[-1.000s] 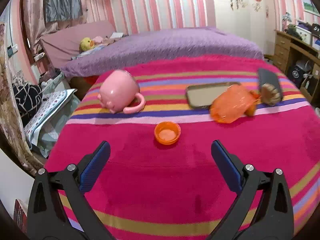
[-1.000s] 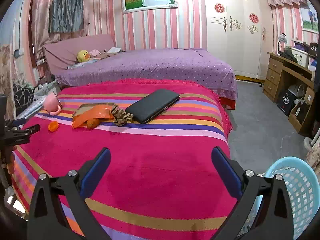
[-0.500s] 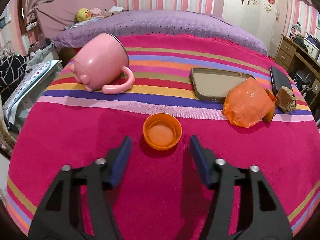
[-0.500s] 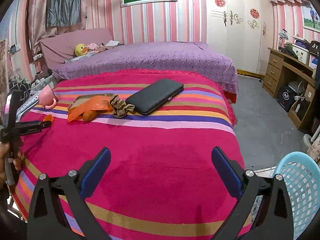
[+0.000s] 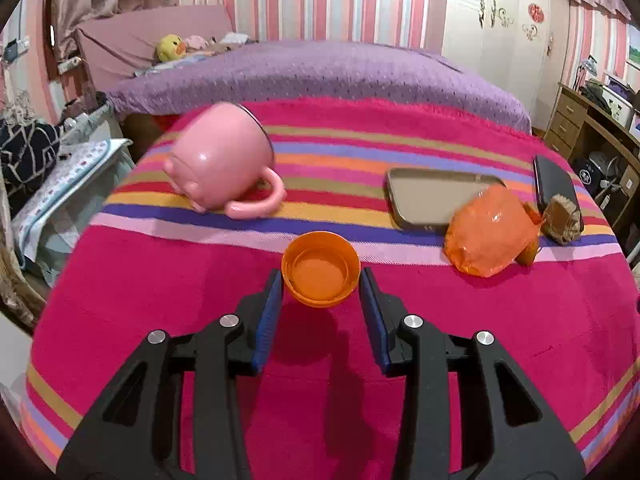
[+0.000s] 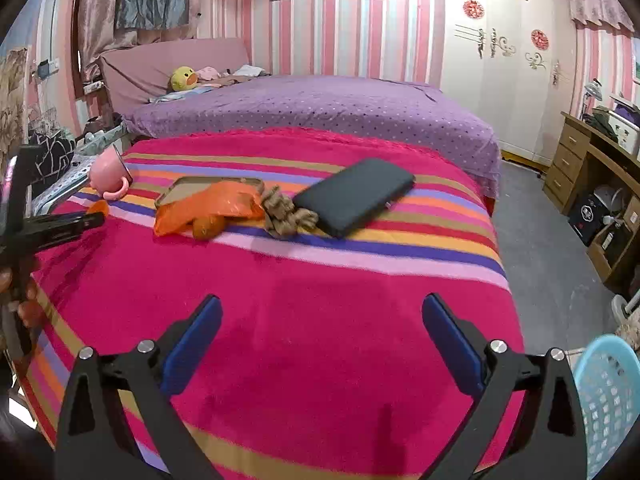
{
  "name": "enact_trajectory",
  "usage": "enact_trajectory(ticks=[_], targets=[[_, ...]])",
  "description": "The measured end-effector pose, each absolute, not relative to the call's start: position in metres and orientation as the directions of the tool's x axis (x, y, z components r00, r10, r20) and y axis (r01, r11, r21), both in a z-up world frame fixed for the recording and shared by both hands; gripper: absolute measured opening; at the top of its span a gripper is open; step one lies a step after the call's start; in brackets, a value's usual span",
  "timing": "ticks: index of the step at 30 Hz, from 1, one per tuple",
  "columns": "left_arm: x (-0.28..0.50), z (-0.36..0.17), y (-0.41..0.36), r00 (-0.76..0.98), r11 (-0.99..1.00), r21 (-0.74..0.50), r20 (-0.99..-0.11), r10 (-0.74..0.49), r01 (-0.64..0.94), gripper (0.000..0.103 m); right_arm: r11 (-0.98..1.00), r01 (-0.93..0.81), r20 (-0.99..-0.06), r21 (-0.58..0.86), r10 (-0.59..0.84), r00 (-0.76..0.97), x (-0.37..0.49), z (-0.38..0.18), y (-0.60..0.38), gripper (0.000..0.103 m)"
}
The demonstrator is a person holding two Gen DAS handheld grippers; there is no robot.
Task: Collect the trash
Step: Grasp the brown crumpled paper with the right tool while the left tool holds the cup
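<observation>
An orange bottle cap (image 5: 320,269) lies open side up on the striped pink blanket (image 5: 200,280). My left gripper (image 5: 320,286) is around it, with a blue pad close on each side; it looks shut on the cap. An orange plastic bag (image 5: 490,236) lies to the right, with a crumpled brown paper (image 5: 562,220) beyond it. In the right wrist view the bag (image 6: 212,206) and the paper (image 6: 286,216) lie mid-bed. My right gripper (image 6: 320,320) is open and empty above the blanket. A light blue basket (image 6: 608,396) stands on the floor at the lower right.
A pink mug (image 5: 222,162) lies on its side at the left. A phone (image 5: 436,196) lies face up behind the bag. A black wallet (image 6: 354,196) lies beside the paper. A purple bed (image 6: 320,108) is behind, a wooden desk (image 6: 592,168) at the right.
My left gripper moved forward to the orange cap and narrowed around it. My right gripper stayed open and shifted only slightly.
</observation>
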State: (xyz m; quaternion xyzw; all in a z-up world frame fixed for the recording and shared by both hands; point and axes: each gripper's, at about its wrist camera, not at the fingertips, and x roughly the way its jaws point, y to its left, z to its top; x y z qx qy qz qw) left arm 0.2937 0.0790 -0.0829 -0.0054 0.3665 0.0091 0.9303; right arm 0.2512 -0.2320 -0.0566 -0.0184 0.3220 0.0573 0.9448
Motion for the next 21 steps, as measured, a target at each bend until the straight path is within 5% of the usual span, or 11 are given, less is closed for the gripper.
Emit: enact_trajectory(ticks=[6,15,21], targets=[[0.289,-0.063,0.098,0.776,0.998,-0.024,-0.630,0.027,-0.054,0.038,0.988,-0.150,-0.636,0.047,0.146,0.757,0.296,-0.062,-0.213,0.071],[0.298,-0.067,0.122,0.764,0.991,-0.052,-0.643,0.060,-0.122,0.038,0.986,-0.163,-0.682,0.045,0.150,0.716,0.357,-0.080,-0.188,0.051],[0.297,-0.064,0.118,0.767,0.992,-0.039,-0.638,0.066,-0.118,0.038,0.982,-0.184,-0.681,0.041,0.162,0.715,0.363,-0.078,-0.186,0.028]])
